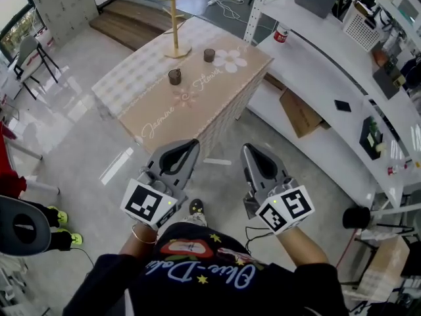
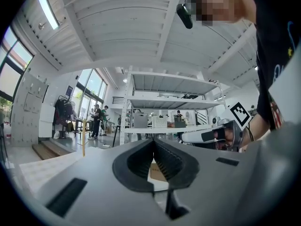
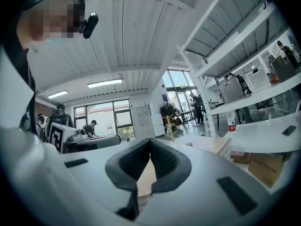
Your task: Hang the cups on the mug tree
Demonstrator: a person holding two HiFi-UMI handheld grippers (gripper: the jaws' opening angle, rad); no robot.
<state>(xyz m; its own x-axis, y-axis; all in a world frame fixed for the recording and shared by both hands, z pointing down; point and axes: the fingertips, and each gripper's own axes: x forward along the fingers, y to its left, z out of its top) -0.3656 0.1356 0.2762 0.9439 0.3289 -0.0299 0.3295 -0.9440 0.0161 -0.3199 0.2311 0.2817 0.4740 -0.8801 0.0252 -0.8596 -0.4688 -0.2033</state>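
Both hand-held tools were clenched and empty as the person stood short of the table; the left gripper (image 1: 186, 149) had its jaws pressed together on nothing, and the right gripper (image 1: 250, 153) the same.

Two small dark cups waited ahead on the long table draped in a checked and pink floral cloth (image 1: 141, 78). The nearer dark cup (image 1: 174, 76) stood ahead of the left gripper and well apart from it; the farther dark cup (image 1: 209, 55) stood beyond, ahead of the gap between the two tools. The slim pale wooden mug tree on a round base (image 1: 175, 26) rose behind both cups, farthest from the grippers.

The cups looked stiff, smooth and light, probably breakable and apt to slip. Whether they had handles was too small to tell; a hold across the wall near the rim seemed the safest, leaving any handle free for a peg. The tree appeared light enough to tip if knocked.

White metal shelving (image 1: 316, 64) ran along to the right of the right gripper, with a brown cardboard box (image 1: 299, 114) beneath; nothing stood between the tools and the table, though the near end of the cloth had to be reached over.
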